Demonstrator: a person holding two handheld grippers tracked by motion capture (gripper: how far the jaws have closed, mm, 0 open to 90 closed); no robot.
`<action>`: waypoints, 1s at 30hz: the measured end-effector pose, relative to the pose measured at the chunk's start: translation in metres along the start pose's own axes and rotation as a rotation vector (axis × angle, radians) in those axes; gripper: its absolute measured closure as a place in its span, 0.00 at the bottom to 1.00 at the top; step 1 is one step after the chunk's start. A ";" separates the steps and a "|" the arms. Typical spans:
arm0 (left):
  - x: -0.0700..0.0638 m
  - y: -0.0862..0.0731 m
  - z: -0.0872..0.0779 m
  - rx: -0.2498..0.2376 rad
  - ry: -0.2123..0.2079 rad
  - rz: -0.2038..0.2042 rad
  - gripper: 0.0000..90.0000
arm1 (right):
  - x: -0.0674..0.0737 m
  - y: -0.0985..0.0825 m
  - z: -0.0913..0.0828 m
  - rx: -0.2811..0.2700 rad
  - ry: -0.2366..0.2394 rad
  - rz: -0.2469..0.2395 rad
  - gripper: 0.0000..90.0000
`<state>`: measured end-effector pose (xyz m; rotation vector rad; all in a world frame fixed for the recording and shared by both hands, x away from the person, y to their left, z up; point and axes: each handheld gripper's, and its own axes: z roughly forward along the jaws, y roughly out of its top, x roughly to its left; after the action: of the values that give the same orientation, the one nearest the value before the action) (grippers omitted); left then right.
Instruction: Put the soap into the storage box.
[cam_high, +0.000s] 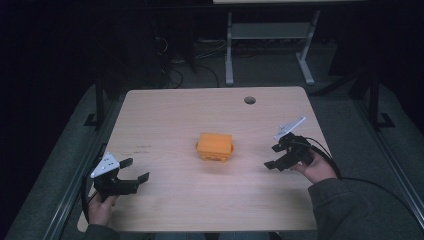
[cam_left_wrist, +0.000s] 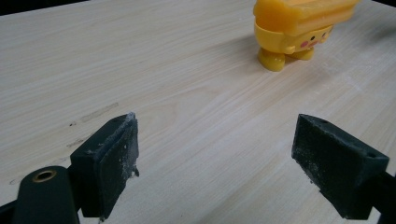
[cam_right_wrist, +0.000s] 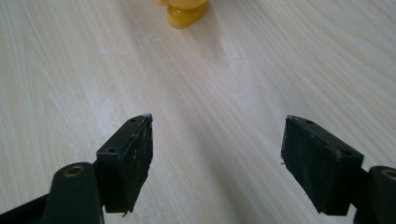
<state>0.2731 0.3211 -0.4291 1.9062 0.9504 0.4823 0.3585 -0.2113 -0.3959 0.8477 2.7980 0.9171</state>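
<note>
The left claw (cam_high: 134, 170) is released, its jaws spread wide with nothing between them, low over the near-left part of the wooden surface (cam_high: 165, 115). The right claw (cam_high: 274, 156) is likewise released and empty, at the right side, angled toward the middle. Between them, well apart from both, an orange-yellow toy (cam_high: 215, 146) stands on the surface near its centre. In the left gripper view the toy (cam_left_wrist: 294, 30) shows stubby feet and pink cheeks under a boxy, lidded top; whether it holds anything cannot be told. A round hole (cam_high: 249, 100) sits near the far edge.
</note>
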 end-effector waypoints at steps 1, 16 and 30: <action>0.000 0.000 0.000 0.000 0.000 0.000 0.16 | 0.000 -0.002 0.000 0.001 -0.002 0.001 0.27; -0.002 -0.001 0.002 0.003 0.000 0.002 0.16 | 0.007 -0.041 -0.002 -0.024 -0.004 0.050 0.27; -0.002 -0.001 0.001 0.015 0.000 0.017 0.16 | 0.034 -0.086 0.002 -0.132 -0.067 0.114 0.21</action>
<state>0.2725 0.3191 -0.4304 1.9287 0.9415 0.4866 0.2893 -0.2495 -0.4430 1.0062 2.6228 1.0552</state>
